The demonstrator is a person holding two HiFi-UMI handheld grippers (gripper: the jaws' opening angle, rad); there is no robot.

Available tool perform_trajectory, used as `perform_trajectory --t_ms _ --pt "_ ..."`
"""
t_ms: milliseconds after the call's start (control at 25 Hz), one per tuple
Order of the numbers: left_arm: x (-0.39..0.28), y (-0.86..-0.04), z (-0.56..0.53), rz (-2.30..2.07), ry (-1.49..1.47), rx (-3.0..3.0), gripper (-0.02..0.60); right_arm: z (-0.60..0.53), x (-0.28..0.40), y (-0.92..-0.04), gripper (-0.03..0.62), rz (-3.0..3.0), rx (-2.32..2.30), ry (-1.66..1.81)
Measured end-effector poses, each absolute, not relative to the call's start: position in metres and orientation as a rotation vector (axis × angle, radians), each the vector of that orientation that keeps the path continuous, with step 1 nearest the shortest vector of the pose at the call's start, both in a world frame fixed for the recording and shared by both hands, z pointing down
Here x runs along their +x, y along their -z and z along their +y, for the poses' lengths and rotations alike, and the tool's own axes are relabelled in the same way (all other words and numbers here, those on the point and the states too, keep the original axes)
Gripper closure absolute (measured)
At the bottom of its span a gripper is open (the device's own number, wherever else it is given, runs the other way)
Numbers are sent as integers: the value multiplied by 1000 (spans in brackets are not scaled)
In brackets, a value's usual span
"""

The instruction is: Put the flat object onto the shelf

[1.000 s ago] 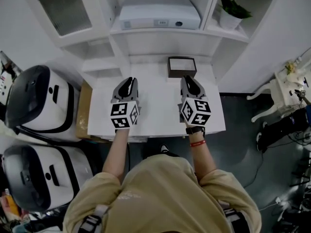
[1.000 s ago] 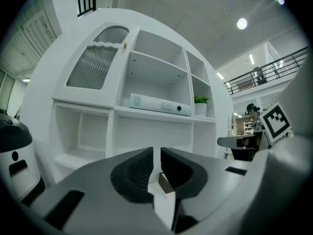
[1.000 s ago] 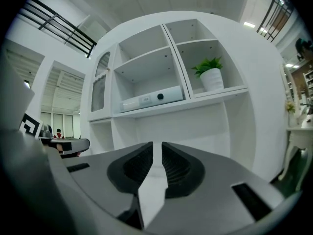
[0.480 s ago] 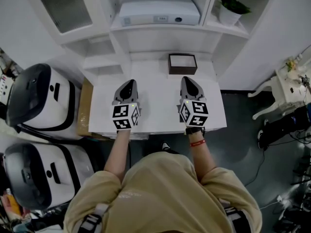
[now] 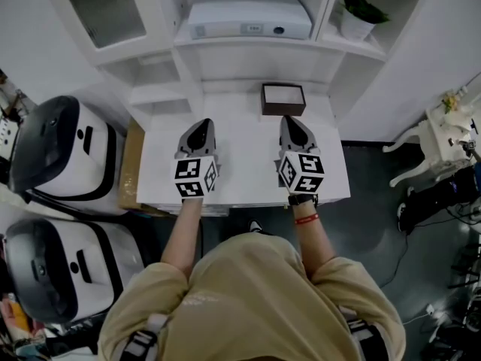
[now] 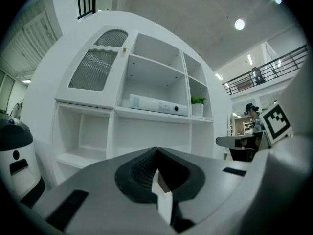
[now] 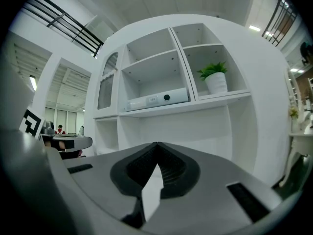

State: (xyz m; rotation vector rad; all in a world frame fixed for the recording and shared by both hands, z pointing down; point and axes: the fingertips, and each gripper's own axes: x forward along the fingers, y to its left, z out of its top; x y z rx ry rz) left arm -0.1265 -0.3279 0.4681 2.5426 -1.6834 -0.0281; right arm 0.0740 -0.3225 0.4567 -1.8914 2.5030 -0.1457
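In the head view my left tongs (image 5: 199,126) lie left of the middle of the frame and my right tongs (image 5: 291,121) right of it. Both are over the white worktop (image 5: 244,179) and point toward the top of the frame. Each is closed and holds nothing. In the left gripper view the tips of the left tongs (image 6: 156,151) meet, and in the right gripper view the right tongs (image 7: 156,145) are likewise pressed tip to tip.

The flat box (image 5: 283,98), dark-rimmed with a pale inside, lies on the worktop at its far edge, just above the middle of the frame. It is near the tip of my right tongs but apart from it, and further from my left tongs. It is not on the shelf (image 5: 248,47), which fills the top of the frame. A white projector (image 5: 249,19) sits on the middle board there, and a potted plant (image 5: 359,13) stands in the compartment at upper right. Two black-and-white machines (image 5: 64,153) stand along the left edge.
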Motion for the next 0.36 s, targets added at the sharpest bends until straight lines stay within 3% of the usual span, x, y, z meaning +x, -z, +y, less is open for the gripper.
perform_trajectory --t_ms 160,360 --pt "-128 -474 -327 -1629 106 2518 561 -322 71 -469 572 2544 -1881 185" --pt "-142 -509 -344 -1684 -30 2477 561 -345 61 -482 572 2686 -1810 142"
